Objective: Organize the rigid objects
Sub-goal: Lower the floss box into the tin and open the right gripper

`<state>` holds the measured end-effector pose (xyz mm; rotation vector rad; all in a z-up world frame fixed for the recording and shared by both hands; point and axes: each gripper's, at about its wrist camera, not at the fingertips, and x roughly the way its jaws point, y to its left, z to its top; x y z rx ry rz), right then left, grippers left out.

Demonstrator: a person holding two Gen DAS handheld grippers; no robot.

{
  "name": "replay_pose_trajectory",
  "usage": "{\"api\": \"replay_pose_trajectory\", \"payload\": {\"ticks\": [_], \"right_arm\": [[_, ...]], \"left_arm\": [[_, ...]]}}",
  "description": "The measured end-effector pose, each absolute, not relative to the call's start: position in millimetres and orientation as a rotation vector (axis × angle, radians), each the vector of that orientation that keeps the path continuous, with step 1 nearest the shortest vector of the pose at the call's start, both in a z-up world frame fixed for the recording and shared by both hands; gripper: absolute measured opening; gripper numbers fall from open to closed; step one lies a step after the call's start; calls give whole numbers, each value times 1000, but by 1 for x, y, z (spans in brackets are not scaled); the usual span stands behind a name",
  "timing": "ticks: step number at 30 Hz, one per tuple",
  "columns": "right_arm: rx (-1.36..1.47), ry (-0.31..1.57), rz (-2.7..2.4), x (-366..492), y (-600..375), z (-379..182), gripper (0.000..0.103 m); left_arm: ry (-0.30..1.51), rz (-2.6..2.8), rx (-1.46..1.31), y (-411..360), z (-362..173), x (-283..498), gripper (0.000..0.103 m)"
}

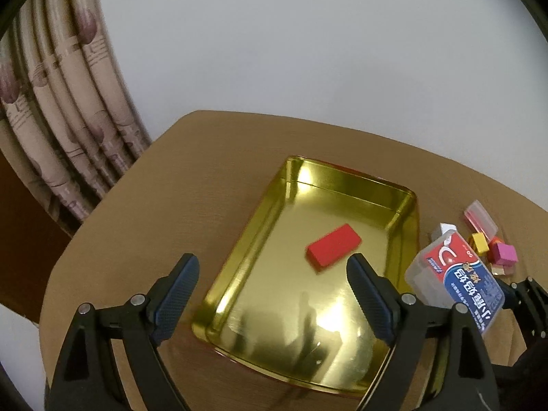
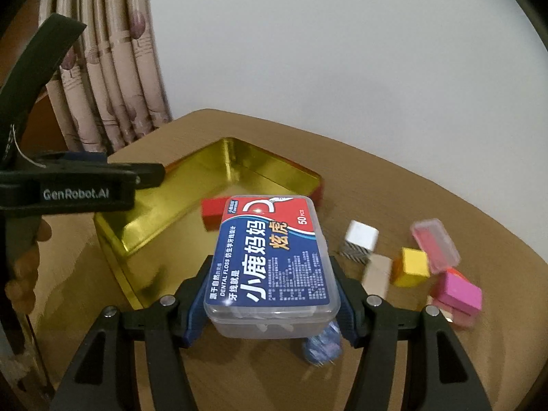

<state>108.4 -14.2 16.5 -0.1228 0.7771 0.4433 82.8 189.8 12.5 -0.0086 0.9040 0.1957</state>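
Note:
A gold metal tray (image 1: 409, 205) lies on the brown table, and a red block (image 1: 334, 247) lies inside it. My left gripper (image 1: 272, 274) is open and empty above the tray's near half. My right gripper (image 2: 270, 274) is shut on a clear dental floss box (image 2: 270, 257) with a blue and red label, held above the table at the tray's right edge (image 2: 239, 157). The box also shows in the left wrist view (image 1: 455, 281). The red block (image 2: 212, 210) is partly hidden behind the box.
Loose blocks lie right of the tray: a white one (image 2: 361, 234), a beige one (image 2: 376, 274), a yellow one (image 2: 411, 267), a pink one (image 2: 460, 294) and a small clear pink case (image 2: 435, 245). A curtain (image 1: 51, 102) hangs at the left. The left gripper's body (image 2: 68, 185) crosses the right wrist view.

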Motion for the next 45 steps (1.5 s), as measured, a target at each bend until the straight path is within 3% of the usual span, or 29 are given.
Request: {"api": "replay_pose_trajectory", "payload": {"ticks": [36,45], "right_arm": [[-203,890,536,152,62,-31,63],[-176,846,533,141,51,-16,71]], "left_arm": [[919,269,-50,222,8,90,87],[901,266,-61,223,12,88,87]]}}
